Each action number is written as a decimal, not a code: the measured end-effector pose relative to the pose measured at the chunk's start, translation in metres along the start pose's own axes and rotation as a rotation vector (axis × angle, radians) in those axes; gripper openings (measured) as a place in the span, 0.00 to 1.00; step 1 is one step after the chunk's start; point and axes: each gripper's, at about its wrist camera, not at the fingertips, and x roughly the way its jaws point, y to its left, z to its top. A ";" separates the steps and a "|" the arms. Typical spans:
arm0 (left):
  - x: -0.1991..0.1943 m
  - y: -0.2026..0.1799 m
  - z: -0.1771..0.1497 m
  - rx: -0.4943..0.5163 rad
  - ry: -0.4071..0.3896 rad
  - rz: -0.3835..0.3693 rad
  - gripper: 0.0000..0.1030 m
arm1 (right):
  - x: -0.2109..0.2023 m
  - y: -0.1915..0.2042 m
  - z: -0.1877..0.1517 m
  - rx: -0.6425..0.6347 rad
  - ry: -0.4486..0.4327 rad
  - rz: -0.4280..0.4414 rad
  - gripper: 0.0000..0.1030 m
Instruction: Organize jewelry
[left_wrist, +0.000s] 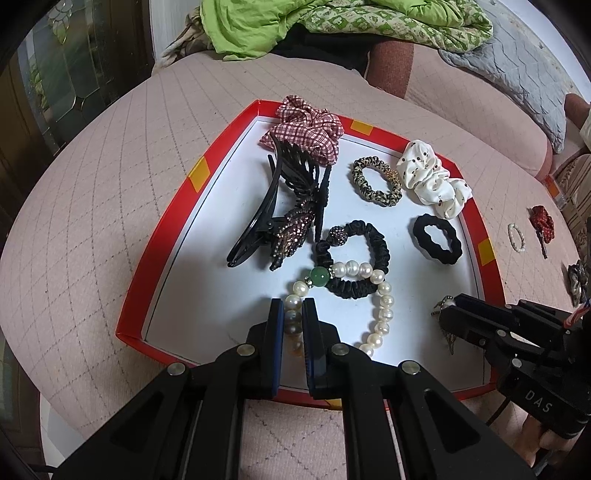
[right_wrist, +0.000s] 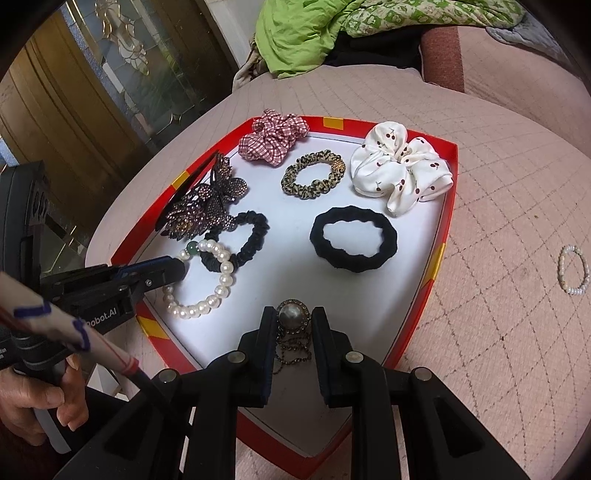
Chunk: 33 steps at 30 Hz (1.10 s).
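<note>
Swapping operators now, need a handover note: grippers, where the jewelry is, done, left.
Left gripper: shut on the pearl bracelet, inside the red tray.
Right gripper: shut on the pearl brooch, over the tray's near end.
Done: scrunchies, hair ties and rhinestone hair claw lie in the tray.
Left: release both; small bead bracelet and red hair clip remain on the cushion.

A red-rimmed tray (right_wrist: 447, 206) is seen; at two o'clock, a white cherry-dotted scrunchie (right_wrist: 400, 171); at twelve, red-checked scrunchie (right_wrist: 273, 142).
</note>
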 end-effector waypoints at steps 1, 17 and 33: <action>0.000 0.000 0.000 0.000 0.000 0.001 0.09 | 0.000 0.000 -0.001 -0.001 0.002 0.000 0.21; -0.004 -0.001 -0.004 0.002 0.004 0.012 0.20 | -0.003 0.004 -0.005 -0.013 0.027 0.019 0.21; -0.006 -0.008 -0.007 0.027 -0.009 0.041 0.42 | -0.017 -0.002 -0.005 0.014 0.001 0.012 0.26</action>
